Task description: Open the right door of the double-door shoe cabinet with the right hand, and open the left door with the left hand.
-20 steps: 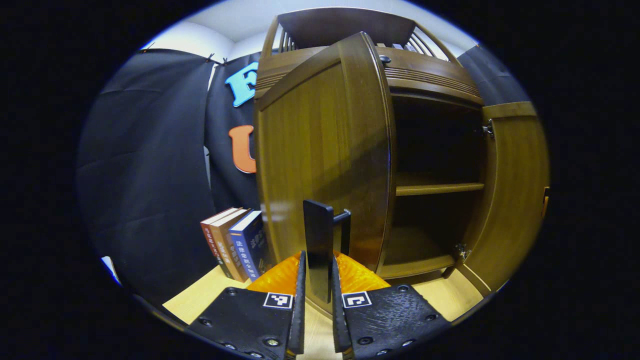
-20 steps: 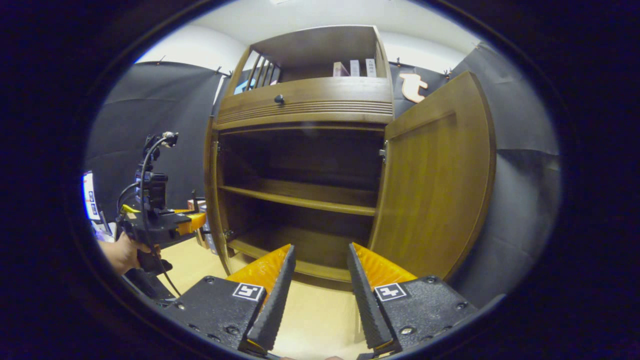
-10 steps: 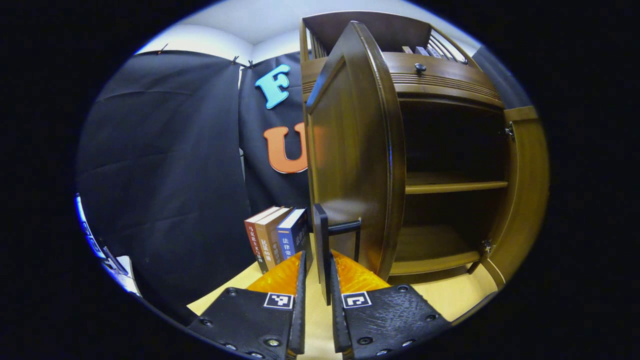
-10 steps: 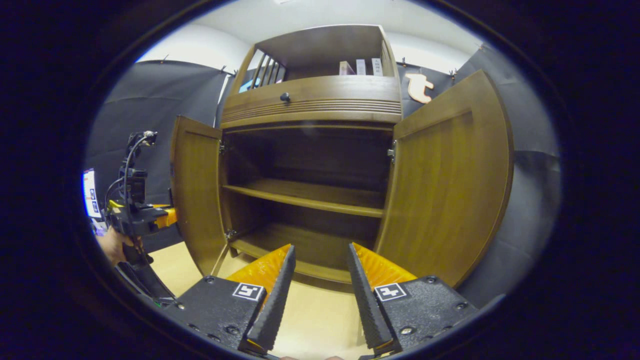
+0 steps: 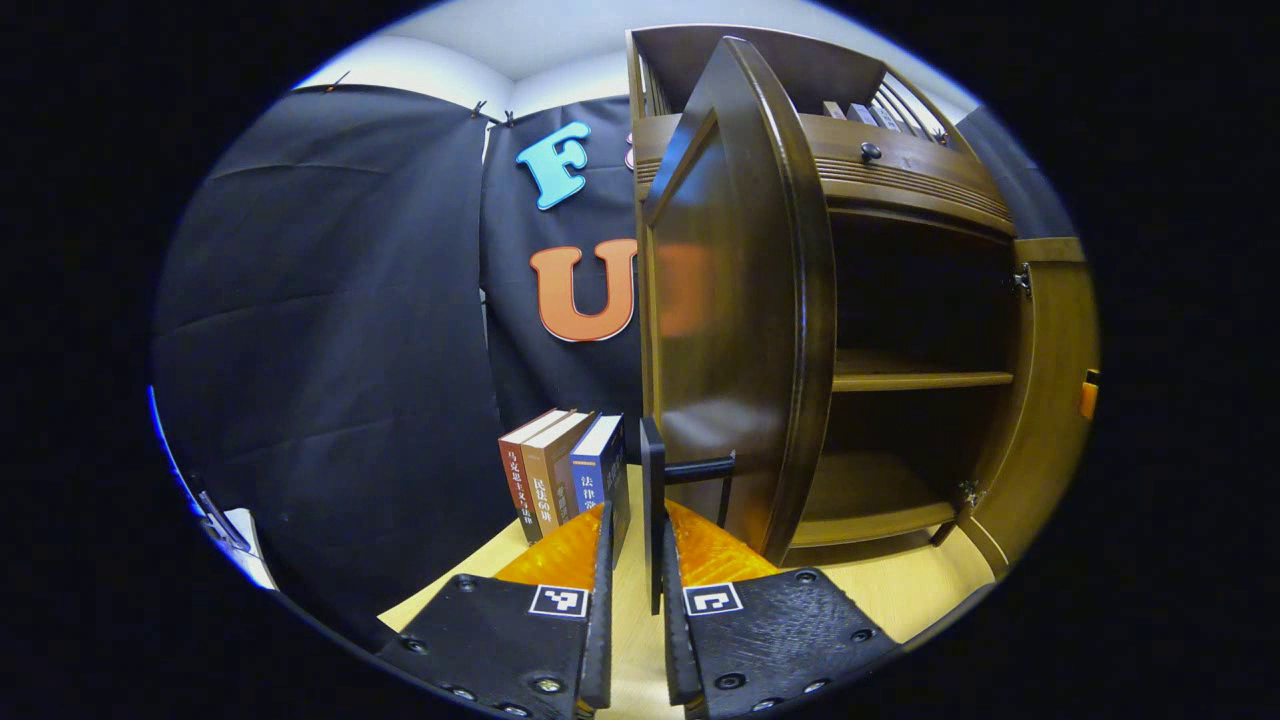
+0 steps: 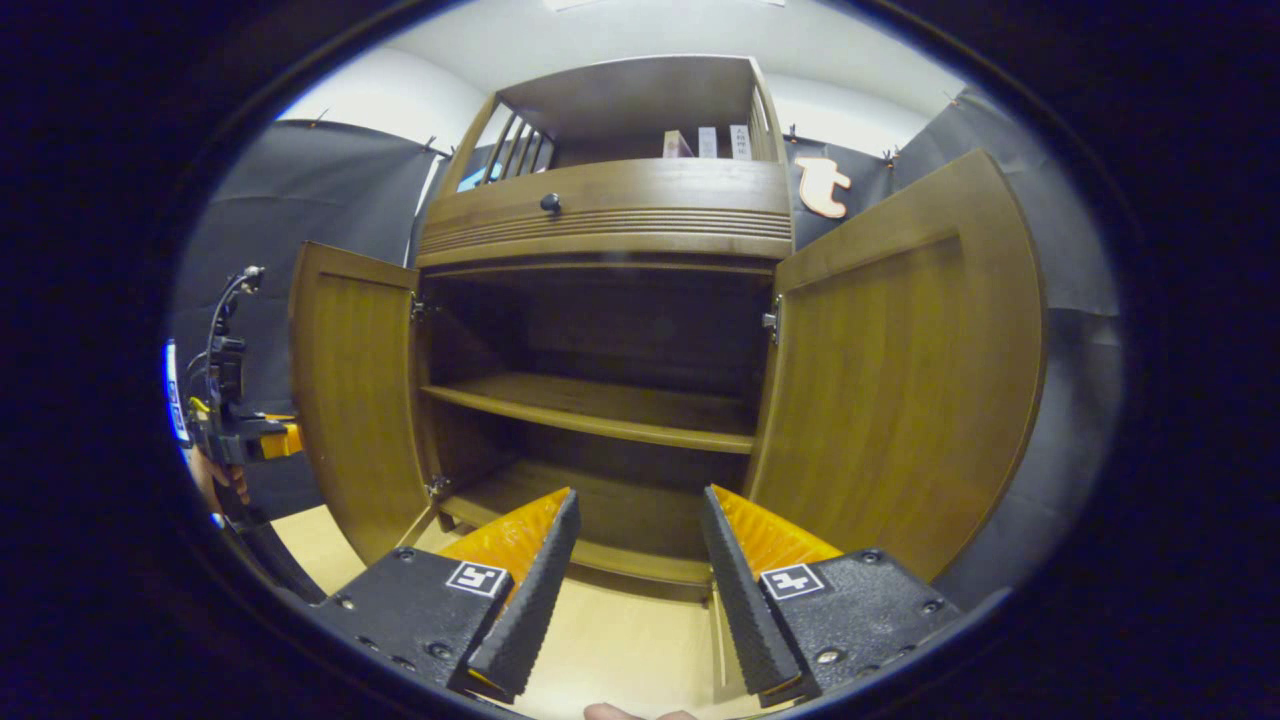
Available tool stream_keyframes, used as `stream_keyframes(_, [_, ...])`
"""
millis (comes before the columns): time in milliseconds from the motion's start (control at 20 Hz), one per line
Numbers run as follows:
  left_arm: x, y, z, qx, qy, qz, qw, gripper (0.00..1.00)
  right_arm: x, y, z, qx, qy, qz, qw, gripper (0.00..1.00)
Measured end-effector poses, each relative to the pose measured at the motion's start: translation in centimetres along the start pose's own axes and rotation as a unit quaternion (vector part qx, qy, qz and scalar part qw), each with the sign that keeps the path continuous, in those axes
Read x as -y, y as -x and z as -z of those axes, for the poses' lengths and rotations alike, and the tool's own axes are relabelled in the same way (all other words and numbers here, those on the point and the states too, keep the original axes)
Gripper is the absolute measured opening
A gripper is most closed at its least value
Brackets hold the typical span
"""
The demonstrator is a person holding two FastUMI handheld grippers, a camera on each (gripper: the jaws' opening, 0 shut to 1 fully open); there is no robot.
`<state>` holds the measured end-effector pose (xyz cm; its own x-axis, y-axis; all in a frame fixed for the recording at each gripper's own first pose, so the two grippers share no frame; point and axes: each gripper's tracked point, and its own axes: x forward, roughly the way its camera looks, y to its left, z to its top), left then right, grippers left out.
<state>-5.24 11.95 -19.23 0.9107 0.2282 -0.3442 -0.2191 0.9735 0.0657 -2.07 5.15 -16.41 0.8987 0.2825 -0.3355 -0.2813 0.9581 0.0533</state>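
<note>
Now left tongs [image 5: 634,590] clench the left door's handle [image 5: 652,500] — right tongs [image 6: 635,580] hang released.

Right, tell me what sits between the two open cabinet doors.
In the right gripper view, between the left door and right door lies the cabinet's open interior: a middle shelf, nothing on it.

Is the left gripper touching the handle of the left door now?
Touching. In the left gripper view the left gripper has its fingers closed on the black handle of the left door.
</note>
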Motion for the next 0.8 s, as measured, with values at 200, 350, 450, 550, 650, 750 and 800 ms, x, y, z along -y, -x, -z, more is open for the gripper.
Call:
stream_keyframes(200, [-0.6,0.0,0.1,-0.004,-0.004,0.011,1.000,0.20,-0.5,-0.9,0.1,-0.001,-0.004,0.006,1.000,0.78])
stream_keyframes(350, [-1.1,-0.1,0.2,-0.008,0.004,0.018,1.000,0.20,-1.1,-1.1,-0.1,0.002,-0.003,0.005,1.000,0.78])
stream_keyframes(450, [-1.3,0.0,0.2,-0.010,0.011,0.022,1.000,0.20,-1.5,-1.2,-0.1,0.001,0.000,0.004,1.000,0.83])
stream_keyframes(550, [-1.5,-0.1,0.3,-0.011,0.016,0.027,0.999,0.24,-1.8,-1.3,0.0,-0.002,0.001,0.004,1.000,0.78])
stream_keyframes(650, [-1.6,0.0,0.4,-0.012,0.019,0.029,0.999,0.24,-2.1,-1.2,0.2,-0.007,0.002,0.004,1.000,0.78])
stream_keyframes(750, [-1.8,0.2,0.5,-0.010,0.023,0.032,0.999,0.21,-2.5,-1.0,0.4,-0.011,0.003,0.004,1.000,0.78])
stream_keyframes(800, [-1.9,0.2,0.5,-0.011,0.027,0.035,0.999,0.20,-2.7,-1.0,0.5,-0.012,0.004,0.004,1.000,0.78])
